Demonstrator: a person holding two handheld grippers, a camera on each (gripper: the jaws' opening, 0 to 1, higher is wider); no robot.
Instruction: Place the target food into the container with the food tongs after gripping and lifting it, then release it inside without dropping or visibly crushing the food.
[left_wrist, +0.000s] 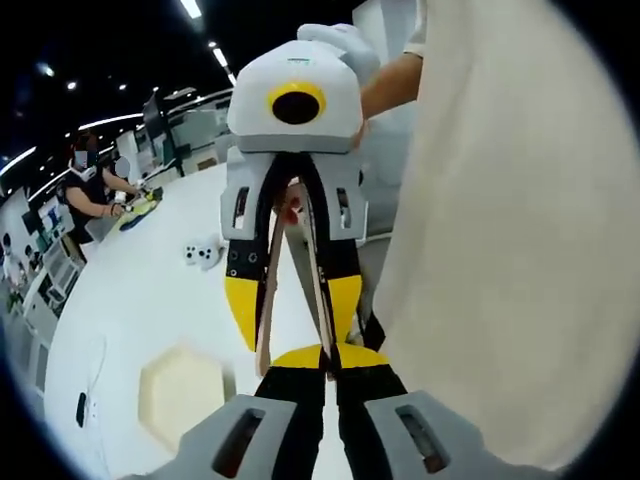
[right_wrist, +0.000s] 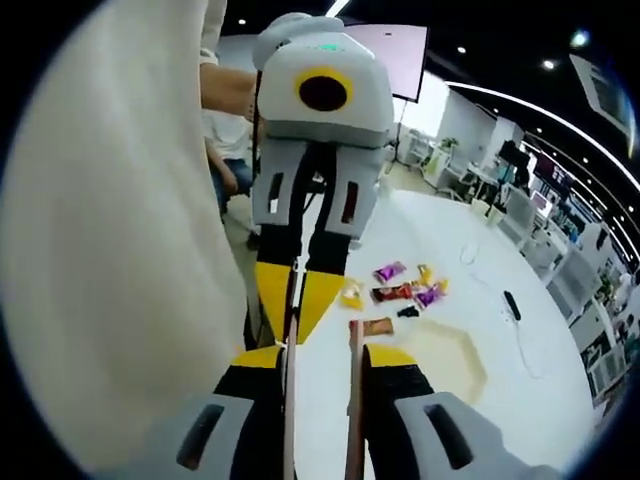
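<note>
Grips the wooden tongs (right_wrist: 353, 370) in the right gripper (right_wrist: 322, 357), jaws pressed against the two arms from outside, with the arms apart and nothing between them. Pinches the tip of one arm in the left gripper (left_wrist: 328, 357), jaws drawn together on the wood, facing the right one head-on above the white table (left_wrist: 130, 300). No food lifted yet. Lying on the table beyond the tong tips: a loose cluster of small snack packets (right_wrist: 392, 293), purple, red and yellow, plus a brown one (right_wrist: 377, 326) nearest, just left of the pale hexagonal container (right_wrist: 450, 365). Cannot tell which packet is the target. Probably light, crinkly and slick, with a filling easy to crush. Best taken across the flat middle with a gentle squeeze, not by a corner, to avoid slipping or swinging loose on the way to the container.
</note>
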